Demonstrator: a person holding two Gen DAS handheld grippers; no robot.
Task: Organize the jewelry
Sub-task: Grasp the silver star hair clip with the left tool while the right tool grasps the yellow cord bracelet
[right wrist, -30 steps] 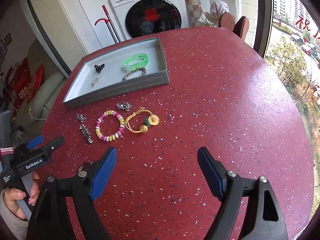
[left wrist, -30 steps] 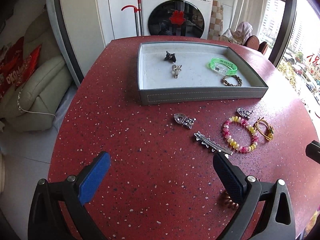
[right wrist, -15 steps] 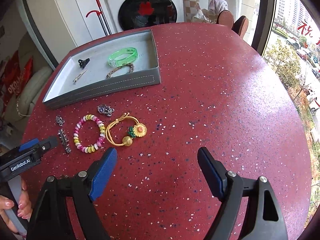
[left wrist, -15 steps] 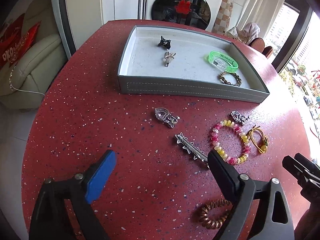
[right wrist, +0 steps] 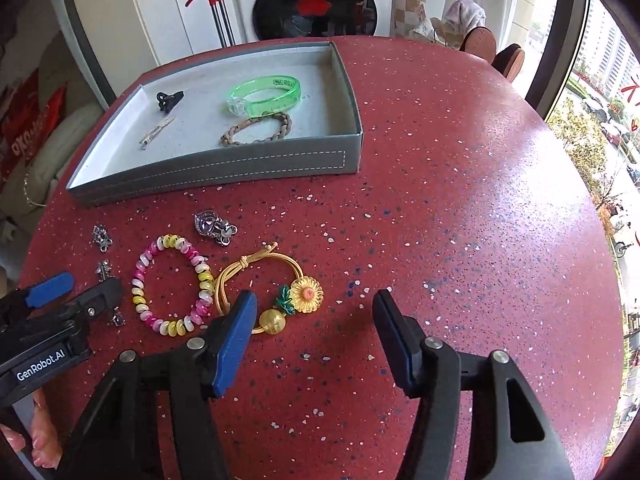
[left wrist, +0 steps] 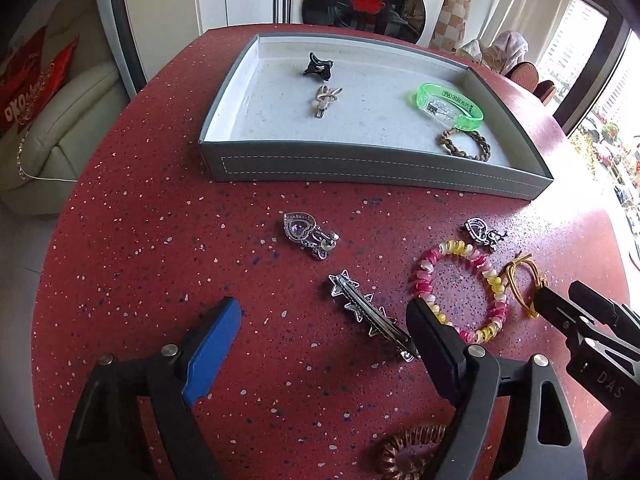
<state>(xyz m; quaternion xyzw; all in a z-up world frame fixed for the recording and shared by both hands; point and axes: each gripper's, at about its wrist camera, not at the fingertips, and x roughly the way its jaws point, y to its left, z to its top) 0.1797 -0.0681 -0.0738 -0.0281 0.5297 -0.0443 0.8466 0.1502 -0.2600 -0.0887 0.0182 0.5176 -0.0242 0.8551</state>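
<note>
We hold both grippers low over the red table (right wrist: 460, 160), neither gripping anything: the left gripper (left wrist: 324, 332) is spread wide with nothing between its pads, and the right gripper (right wrist: 314, 324) is equally released.

Loose pieces on the table in front of the grey tray (left wrist: 360, 168): star hair clip (left wrist: 368, 314), heart brooch (left wrist: 306, 234), a second small brooch (left wrist: 484, 232), pink-and-yellow bead bracelet (right wrist: 172, 284), gold cord hair tie with a sunflower (right wrist: 264, 284), and a copper spiral hair tie (left wrist: 408, 452) close under the left gripper. Already in the tray: black claw clip (left wrist: 318, 68), bunny clip (left wrist: 326, 100), green bangle (left wrist: 450, 106), braided bracelet (left wrist: 464, 144).

Handling judgement: all pieces look light. The star clip is stiff, thin and flat on the table, so likely slippery; we would pinch it across its narrow width near the middle. The sunflower tie is soft cord and will dangle; the bead or flower gives the firmest hold.

Obstructions: the star clip's near end lies just beside the left gripper's right finger, and the bead bracelet is close on that side. The right gripper's left finger hangs over the cord loop. The two grippers work near each other, and the tray wall must be cleared.
</note>
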